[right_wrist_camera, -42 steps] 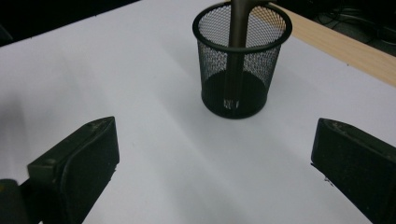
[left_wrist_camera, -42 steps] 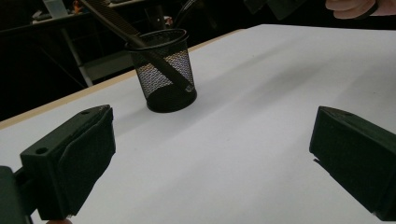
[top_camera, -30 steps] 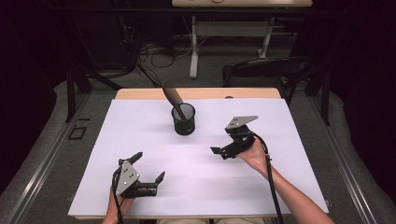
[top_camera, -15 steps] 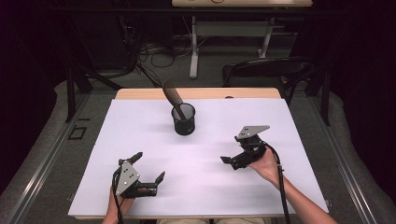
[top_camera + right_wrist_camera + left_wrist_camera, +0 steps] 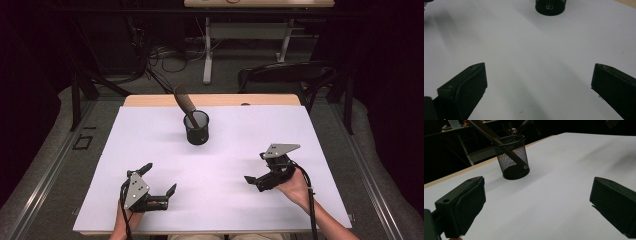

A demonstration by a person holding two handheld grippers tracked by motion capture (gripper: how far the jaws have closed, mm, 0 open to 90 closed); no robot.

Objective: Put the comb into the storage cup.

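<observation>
Right gripper (image 5: 254,174) — agape, well short of cup (image 5: 196,128)

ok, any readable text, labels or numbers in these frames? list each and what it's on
No readable text in any view.
Mesh cup: a small pale mark near its base in the right gripper view, too blurred to read.
White table cover: blank.
Left gripper and right gripper: no markings legible on plates or jaws.

Dark room with grey carpeted floor (image 5: 45,165). A black chair (image 5: 285,75) and a white-legged desk (image 5: 245,30) stand beyond the white-topped bench (image 5: 325,150). Cables (image 5: 165,55) lie beneath the desk.
</observation>
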